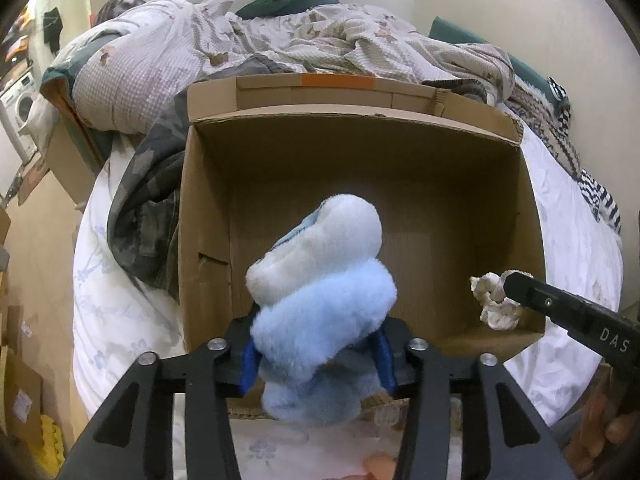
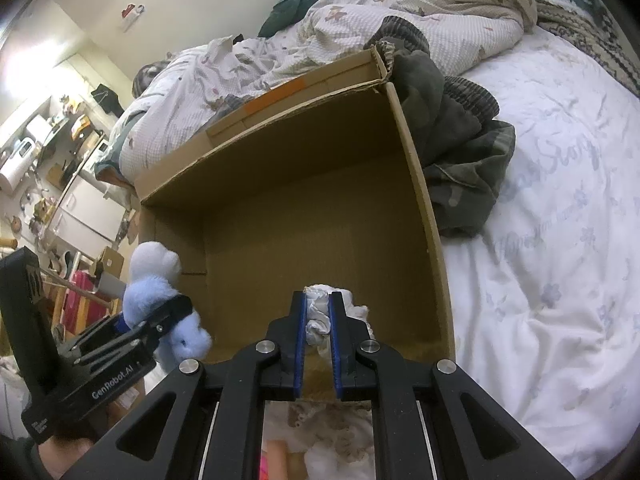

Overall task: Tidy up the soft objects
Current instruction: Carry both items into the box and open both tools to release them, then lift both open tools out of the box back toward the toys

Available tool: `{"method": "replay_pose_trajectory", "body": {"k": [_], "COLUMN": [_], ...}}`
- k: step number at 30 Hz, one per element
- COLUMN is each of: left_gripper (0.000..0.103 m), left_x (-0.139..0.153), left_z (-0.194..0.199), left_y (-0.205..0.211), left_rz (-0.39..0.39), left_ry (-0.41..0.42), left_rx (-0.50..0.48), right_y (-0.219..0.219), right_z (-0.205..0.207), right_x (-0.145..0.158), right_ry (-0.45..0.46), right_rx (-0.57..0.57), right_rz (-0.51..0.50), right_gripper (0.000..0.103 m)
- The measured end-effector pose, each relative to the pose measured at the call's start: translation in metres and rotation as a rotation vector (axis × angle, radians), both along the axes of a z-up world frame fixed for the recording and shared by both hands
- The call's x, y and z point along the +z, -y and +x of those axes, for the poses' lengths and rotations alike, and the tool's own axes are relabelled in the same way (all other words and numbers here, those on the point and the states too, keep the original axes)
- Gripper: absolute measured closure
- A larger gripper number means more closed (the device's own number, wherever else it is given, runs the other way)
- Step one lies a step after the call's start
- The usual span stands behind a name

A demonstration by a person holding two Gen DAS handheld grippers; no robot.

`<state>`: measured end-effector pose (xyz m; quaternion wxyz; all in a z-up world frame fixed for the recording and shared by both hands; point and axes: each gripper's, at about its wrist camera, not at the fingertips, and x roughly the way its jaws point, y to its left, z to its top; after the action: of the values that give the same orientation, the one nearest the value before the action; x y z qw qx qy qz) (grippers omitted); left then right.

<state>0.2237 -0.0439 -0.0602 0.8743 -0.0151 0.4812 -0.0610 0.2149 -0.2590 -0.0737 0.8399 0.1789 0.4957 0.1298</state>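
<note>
An open brown cardboard box [image 1: 352,116] stands on the bed, its inside bare. My left gripper [image 1: 318,360] holds a fluffy blue and white plush toy [image 1: 324,280] upright over the box's near edge, its blue pads [image 1: 248,368] against the toy's sides. In the right wrist view the same plush toy [image 2: 148,272] and left gripper [image 2: 160,320] are at the box's [image 2: 280,200] left wall. My right gripper [image 2: 318,308] is shut on a crumpled white cloth [image 2: 320,320] above the box's near right corner. The left wrist view shows the right gripper [image 1: 516,288] with that cloth [image 1: 492,300].
A dark camouflage garment [image 1: 148,200] lies bunched against the box's side. A rumpled patterned quilt [image 1: 240,44] lies behind the box, on the white floral sheet [image 2: 560,240]. A striped cloth [image 1: 592,188] lies at the right. Cartons and a washing machine [image 1: 20,112] stand off the bed's left side.
</note>
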Motion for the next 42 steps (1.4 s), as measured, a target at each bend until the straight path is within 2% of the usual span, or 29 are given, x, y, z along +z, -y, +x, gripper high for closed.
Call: {"method": "replay_pose_trajectory", "body": {"k": [1,2,3,4,6,7,8,11,26,34,39,42], "left_gripper": [0.046,0.043,0.043,0.043,0.041,0.039,0.039,0.038,0.038,0.038,0.038,0.038], "left_x": [0.000,0.000,0.000,0.001,0.001,0.001,0.001,0.002,0.002,0.013,0.020,0.027], "left_z": [0.000,-0.001,-0.001,-0.002,-0.002,-0.002,-0.002,-0.001,-0.002,-0.012,-0.020,-0.030], "left_y": [0.001,0.002,0.002,0.003,0.004,0.005,0.004,0.001,-0.002,-0.007,-0.011,-0.014], "left_rz": [0.013,0.019,0.022,0.023,0.032,0.039,0.043,0.031,0.019,0.045,0.048,0.052], "left_ry": [-0.002,-0.002,0.000,0.002,0.004,0.002,0.002,0.001,-0.008,0.046,0.042,0.070], "left_rx": [0.000,0.001,0.002,0.001,-0.007,-0.010,-0.008,0.007,0.023,0.068,0.063,0.057], "right_y": [0.000,0.000,-0.001,-0.001,0.001,0.001,0.003,0.004,0.002,-0.002,-0.005,-0.005], "right_z": [0.000,0.000,0.000,0.000,0.001,0.000,-0.001,-0.001,0.000,-0.005,-0.015,-0.022], "right_x": [0.000,-0.001,-0.002,-0.003,-0.004,-0.004,-0.002,0.002,0.000,0.006,0.015,0.019], "right_ry": [-0.003,-0.005,-0.009,-0.014,-0.023,-0.022,-0.011,0.014,0.000,0.017,0.042,0.046], "right_rx": [0.000,-0.002,-0.007,-0.014,-0.024,-0.032,-0.046,-0.053,-0.052,-0.018,-0.002,0.000], "right_rz": [0.003,-0.004,-0.020,-0.035,-0.030,-0.029,-0.034,-0.041,-0.043,-0.049,-0.070,-0.085], "right_gripper": [0.091,0.089,0.087,0.081,0.056,0.026,0.018,0.018,0.018,0.018,0.018,0.018]}}
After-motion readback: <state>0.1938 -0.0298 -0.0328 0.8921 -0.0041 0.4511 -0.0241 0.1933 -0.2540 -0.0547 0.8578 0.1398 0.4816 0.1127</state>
